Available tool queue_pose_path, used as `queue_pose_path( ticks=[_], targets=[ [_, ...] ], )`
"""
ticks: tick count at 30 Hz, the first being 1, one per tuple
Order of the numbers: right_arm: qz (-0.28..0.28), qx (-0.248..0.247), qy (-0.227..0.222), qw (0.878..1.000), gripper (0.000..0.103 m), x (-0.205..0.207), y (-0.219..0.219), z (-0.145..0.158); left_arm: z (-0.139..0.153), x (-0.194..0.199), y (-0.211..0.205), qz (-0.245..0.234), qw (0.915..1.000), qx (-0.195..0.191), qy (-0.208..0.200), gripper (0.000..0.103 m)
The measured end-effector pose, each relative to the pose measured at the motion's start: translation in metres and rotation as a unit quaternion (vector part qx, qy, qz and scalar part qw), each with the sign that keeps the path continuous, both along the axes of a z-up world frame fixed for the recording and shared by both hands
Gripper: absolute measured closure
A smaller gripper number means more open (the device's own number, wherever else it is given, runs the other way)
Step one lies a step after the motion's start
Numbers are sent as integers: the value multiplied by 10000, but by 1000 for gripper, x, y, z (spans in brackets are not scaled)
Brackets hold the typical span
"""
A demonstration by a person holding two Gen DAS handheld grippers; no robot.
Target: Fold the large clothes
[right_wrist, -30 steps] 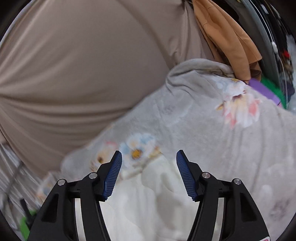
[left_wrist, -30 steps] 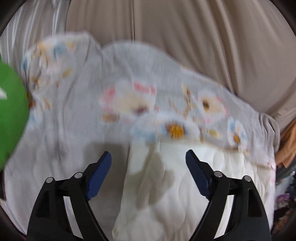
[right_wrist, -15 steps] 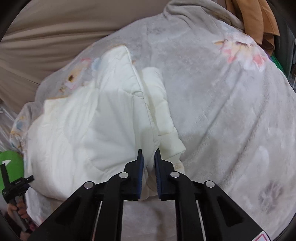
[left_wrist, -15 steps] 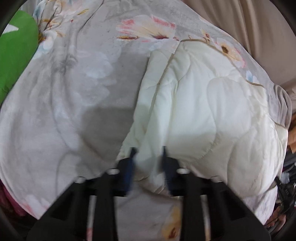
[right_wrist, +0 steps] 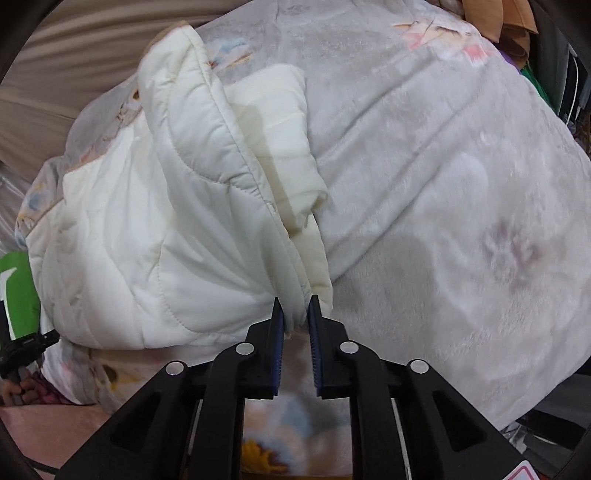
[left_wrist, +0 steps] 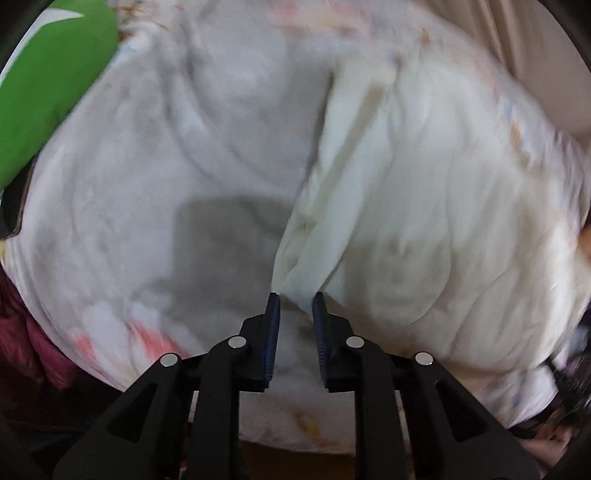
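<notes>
Jacket (right_wrist: 147,229), cream and quilted, lies bunched on a grey floral blanket (right_wrist: 443,192) spread over what looks like a bed. Each hand-held gripper pinches its near hem. The left hand-held gripper (left_wrist: 295,297) is clamped on a corner of the fabric, likely so the edge can be carried over as one straight line. The right hand-held gripper (right_wrist: 293,301) has the seamed edge between its pads, though its jaws are opening slightly. A sleeve (right_wrist: 280,122) lies loose beside the body and could drag or bunch in a fold. A green cushion (left_wrist: 48,81) sits at the blanket's far left, clear of the work; orange cloth (right_wrist: 495,18) hangs beyond.
</notes>
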State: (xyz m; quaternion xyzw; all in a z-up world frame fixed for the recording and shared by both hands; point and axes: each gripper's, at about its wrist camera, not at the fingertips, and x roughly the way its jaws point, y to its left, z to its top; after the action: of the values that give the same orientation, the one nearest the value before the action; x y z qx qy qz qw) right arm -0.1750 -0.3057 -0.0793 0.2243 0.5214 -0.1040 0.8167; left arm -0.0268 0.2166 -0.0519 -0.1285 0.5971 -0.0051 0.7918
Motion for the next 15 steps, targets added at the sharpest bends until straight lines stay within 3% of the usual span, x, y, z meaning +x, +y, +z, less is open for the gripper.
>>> queue_pose_path(
  ticks=[1,2,4,5,7,10,12,13,14,15],
  targets=[
    [-31,-95,-283,9995,82,4,-2,17,19,4,5,122,9993,-164,-300,75],
    [-39,-156,-541,9984,66,9,-3,32,35,8,8,191,9978,-280,-575,56],
    [-43,-308,-968,9948,40,22,-4,56,61,19,10,295,9932,-418,-1050,27],
    [1,-320,-1132,9931,36,30,-5,62,71,30,7,284,9904,-486,-1263,19],
    [71,-329,-1207,9921,34,54,-6,65,76,56,-3,144,9886,-571,-1386,15],
    [79,-292,-1106,9934,34,97,-8,51,51,96,-21,-6,9905,-615,-1229,15],
    [51,-257,-1005,9946,41,113,-9,38,29,117,-36,-137,9932,-713,-912,27],
    [38,-239,-907,9956,74,121,-8,32,27,119,-45,-265,9928,-750,-895,59],
    [40,-165,-839,9963,93,127,-8,29,24,124,-53,-381,9944,-549,-820,87],
    [-17,-192,-995,9949,93,127,-8,35,26,125,-54,-408,9944,-458,-855,94]
  ],
)
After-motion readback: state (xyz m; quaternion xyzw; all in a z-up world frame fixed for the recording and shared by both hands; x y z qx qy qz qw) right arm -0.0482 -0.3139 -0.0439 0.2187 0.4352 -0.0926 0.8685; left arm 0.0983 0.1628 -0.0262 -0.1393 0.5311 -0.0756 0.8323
